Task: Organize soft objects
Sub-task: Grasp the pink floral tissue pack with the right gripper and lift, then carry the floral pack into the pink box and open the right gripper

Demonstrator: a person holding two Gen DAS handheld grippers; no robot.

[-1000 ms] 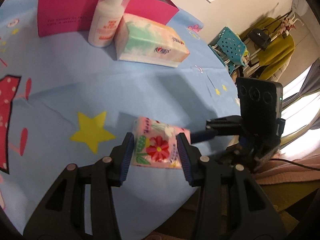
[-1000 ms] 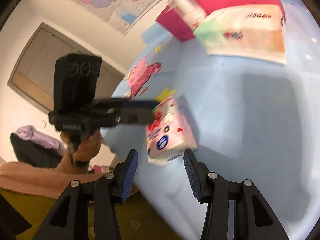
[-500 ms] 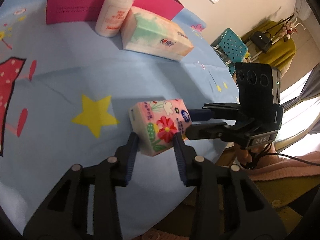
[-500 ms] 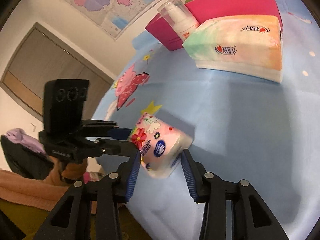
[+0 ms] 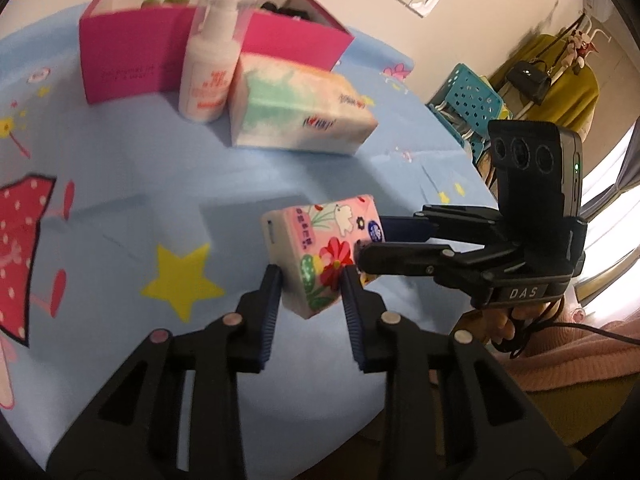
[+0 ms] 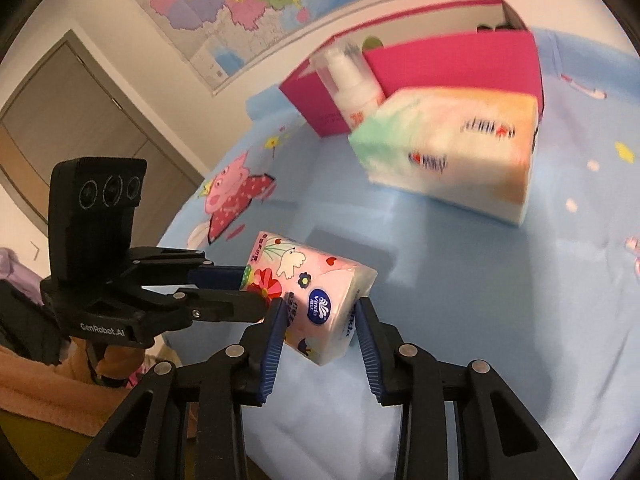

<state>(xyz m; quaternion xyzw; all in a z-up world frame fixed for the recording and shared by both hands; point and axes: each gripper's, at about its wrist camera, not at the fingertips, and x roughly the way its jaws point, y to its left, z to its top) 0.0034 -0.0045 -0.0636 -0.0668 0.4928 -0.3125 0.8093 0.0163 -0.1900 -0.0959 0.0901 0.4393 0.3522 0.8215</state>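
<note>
Moved: since a second ago the small tissue pack (image 5: 320, 258) has come up off the blue cloth (image 5: 132, 184) and tilted; both grippers' jaws have just been closing with it between them.
Left gripper (image 5: 310, 276): blue ribbed pads pinch the pack's near end.
Right gripper (image 6: 320, 312): ribbed pads touch both sides of the pack (a light squeeze, as far as the right wrist view shows).
Pack: soft pink plastic wrap, block-shaped, printed with a red flower, a white dove and a blue round "Vinda" badge; held above the near edge of the cloth.
Large tissue pack (image 6: 452, 152): soft, oblong, green-to-orange wrap, red writing too blurred to read; lies far from the grippers.
Pump bottle (image 5: 210, 64): white, smooth, orange label; stands just left of the large pack.
Box (image 5: 120, 56): magenta card, open top, behind both.
Writing: "GenRobot.AI" on the left gripper's body, "DAS" on the right's.
</note>
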